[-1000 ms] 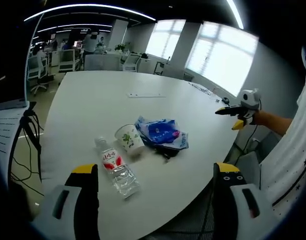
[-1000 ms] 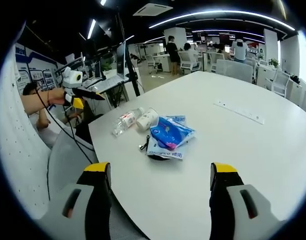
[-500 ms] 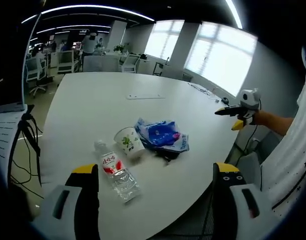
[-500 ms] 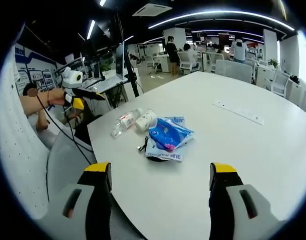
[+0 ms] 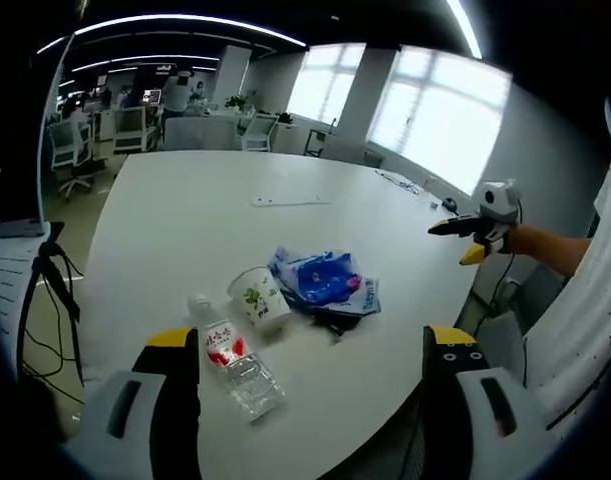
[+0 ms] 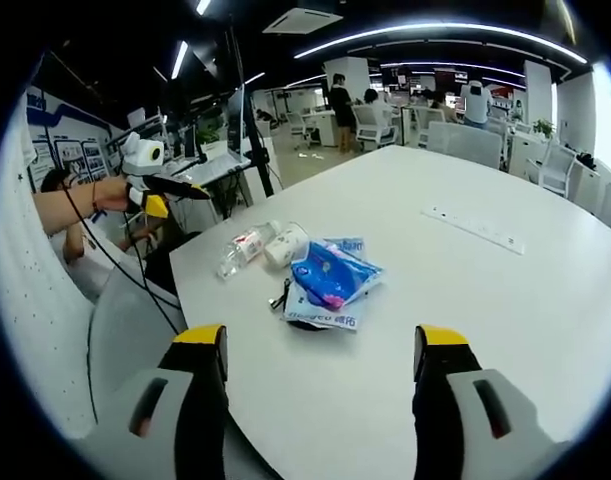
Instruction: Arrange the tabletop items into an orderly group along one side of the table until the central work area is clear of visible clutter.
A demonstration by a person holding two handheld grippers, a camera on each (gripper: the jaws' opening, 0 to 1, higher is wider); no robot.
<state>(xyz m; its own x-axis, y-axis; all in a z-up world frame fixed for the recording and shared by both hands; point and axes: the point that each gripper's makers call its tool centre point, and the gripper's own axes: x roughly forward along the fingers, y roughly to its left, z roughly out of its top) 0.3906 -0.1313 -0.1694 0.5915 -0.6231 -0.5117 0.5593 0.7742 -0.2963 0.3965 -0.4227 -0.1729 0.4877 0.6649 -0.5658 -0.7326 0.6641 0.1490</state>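
Note:
A clear water bottle [image 5: 234, 357] with a red label lies on the white table [image 5: 205, 220], beside a paper cup [image 5: 259, 297] on its side and a crumpled blue plastic bag [image 5: 325, 281] over a small dark item. My left gripper [image 5: 310, 350] hangs open above the table's near edge, short of the bottle. In the right gripper view the bottle [image 6: 242, 248], cup [image 6: 285, 243] and blue bag [image 6: 331, 279] lie ahead of my open right gripper [image 6: 320, 350]. Each gripper shows in the other's view, held off the table's edge: right [image 5: 467, 228], left [image 6: 165, 186].
A thin white strip [image 5: 290, 201] lies further out on the table, also in the right gripper view as the strip [image 6: 473, 228]. Office chairs [image 5: 135, 120], desks and people stand in the background. A tripod and cables [image 5: 45, 290] are off the table's left edge.
Both views have shifted slightly as the hands moved; the items sit a little lower and nearer in the left gripper view. The objects themselves have not moved.

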